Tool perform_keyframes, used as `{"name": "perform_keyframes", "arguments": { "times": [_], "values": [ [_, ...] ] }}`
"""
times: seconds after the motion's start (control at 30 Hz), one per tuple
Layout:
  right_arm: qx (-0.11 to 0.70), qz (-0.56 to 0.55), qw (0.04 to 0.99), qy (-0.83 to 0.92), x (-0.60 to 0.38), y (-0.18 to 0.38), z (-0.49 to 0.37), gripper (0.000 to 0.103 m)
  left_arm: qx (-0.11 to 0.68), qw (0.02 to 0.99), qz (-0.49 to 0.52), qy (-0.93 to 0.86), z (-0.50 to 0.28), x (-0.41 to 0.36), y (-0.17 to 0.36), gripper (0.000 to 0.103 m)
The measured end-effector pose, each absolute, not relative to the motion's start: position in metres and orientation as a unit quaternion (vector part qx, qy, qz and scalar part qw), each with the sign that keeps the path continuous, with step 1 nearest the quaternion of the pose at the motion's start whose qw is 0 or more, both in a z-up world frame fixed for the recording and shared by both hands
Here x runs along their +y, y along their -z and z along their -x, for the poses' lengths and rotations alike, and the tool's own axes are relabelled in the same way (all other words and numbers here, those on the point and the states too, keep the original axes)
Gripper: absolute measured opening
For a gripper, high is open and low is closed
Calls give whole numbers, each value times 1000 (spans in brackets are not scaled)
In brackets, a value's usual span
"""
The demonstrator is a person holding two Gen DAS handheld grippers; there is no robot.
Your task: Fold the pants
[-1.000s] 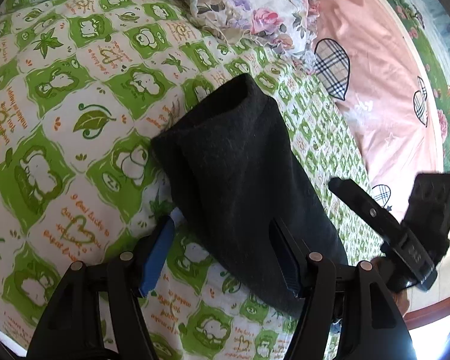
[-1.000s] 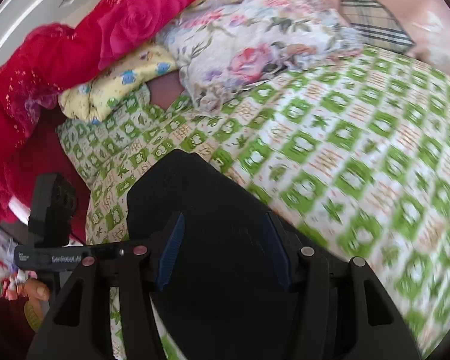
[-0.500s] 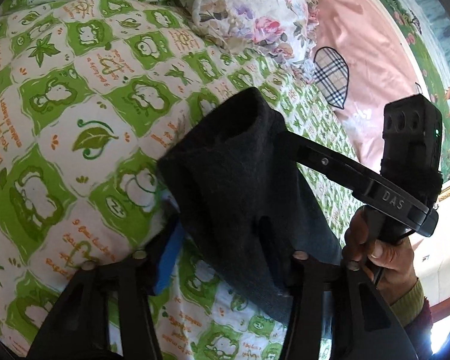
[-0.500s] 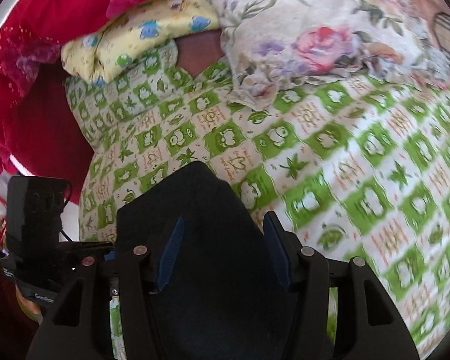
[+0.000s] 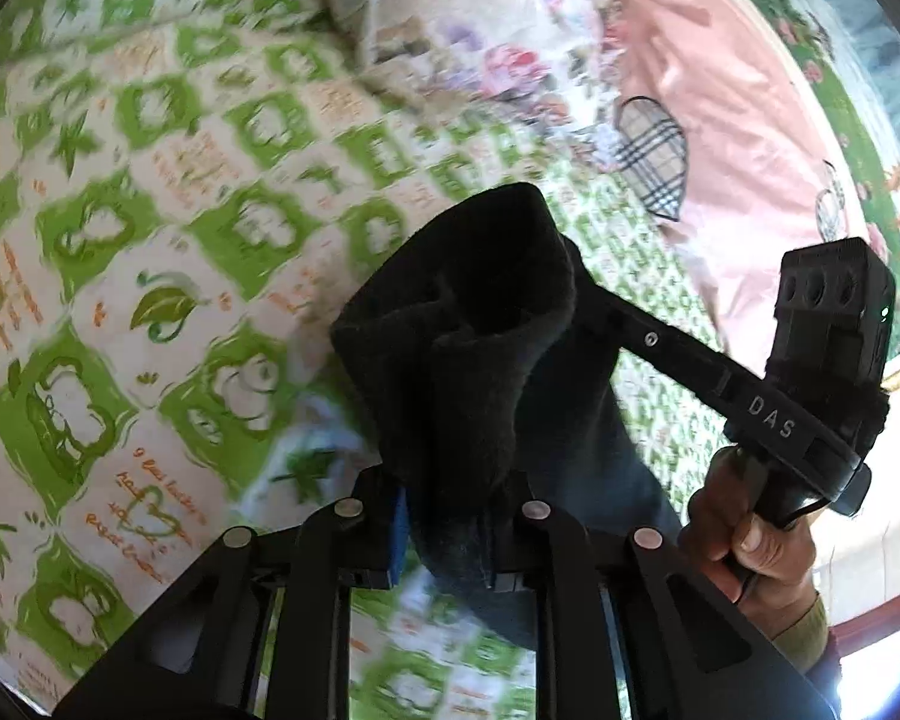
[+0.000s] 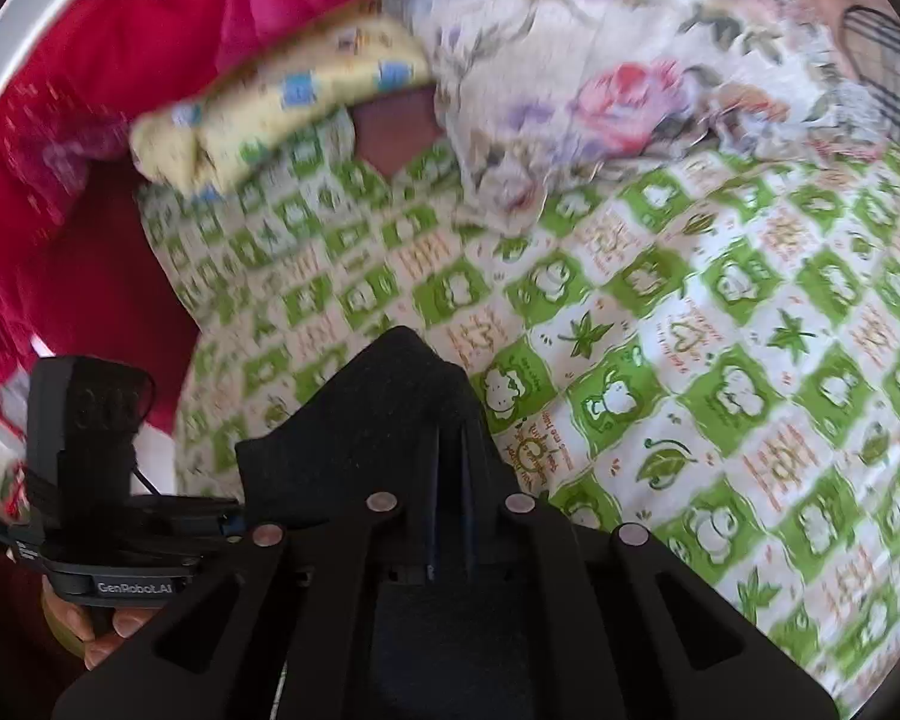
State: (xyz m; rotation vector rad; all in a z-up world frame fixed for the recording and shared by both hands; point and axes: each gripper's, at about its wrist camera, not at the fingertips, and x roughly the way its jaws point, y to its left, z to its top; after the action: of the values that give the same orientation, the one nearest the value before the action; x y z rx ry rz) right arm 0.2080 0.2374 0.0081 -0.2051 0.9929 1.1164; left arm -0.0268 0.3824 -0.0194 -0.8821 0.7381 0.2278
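The black pants point(image 5: 480, 360) lie bunched on a green and white patterned bedsheet point(image 5: 120, 330). My left gripper point(image 5: 444, 531) is shut on one edge of the pants, the cloth pinched between its blue pads and lifted into a peak. My right gripper point(image 6: 447, 498) is shut on another edge of the pants point(image 6: 384, 420), which rise in a point between its fingers. The right gripper also shows in the left wrist view point(image 5: 600, 306), touching the far side of the cloth. The left gripper shows at the lower left of the right wrist view, its fingertips hidden.
A floral pillow point(image 5: 468, 42) lies at the head of the bed, with a pink sheet point(image 5: 750, 138) to its right. In the right wrist view a yellow cloth point(image 6: 282, 102) and a red blanket point(image 6: 90, 90) sit beyond the bed's far edge.
Both grippers went from open, straddling the flat pants, to shut on the cloth. The pants have bunched up and lifted. The right gripper has come in close to the left one.
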Motion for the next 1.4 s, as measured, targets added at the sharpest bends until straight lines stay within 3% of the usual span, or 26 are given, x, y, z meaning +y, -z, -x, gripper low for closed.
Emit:
{"name": "perform_keyframes", "arguments": {
  "times": [0.4,0.7,1.13,1.4],
  "values": [
    [365,-12,787,-497,161,-72,-182,6,311,887,339,-47,15,322,-68,14],
    [314,-107,826,-456,49,-105,-155,5,304,914,265,54,-10,225,-118,14],
    [297,-195,856,-375,-87,-80,-119,5,354,908,172,144,-36,91,-99,14],
    [301,-234,856,-349,-128,-50,-107,5,382,901,139,153,-41,54,-75,14]
  ]
}}
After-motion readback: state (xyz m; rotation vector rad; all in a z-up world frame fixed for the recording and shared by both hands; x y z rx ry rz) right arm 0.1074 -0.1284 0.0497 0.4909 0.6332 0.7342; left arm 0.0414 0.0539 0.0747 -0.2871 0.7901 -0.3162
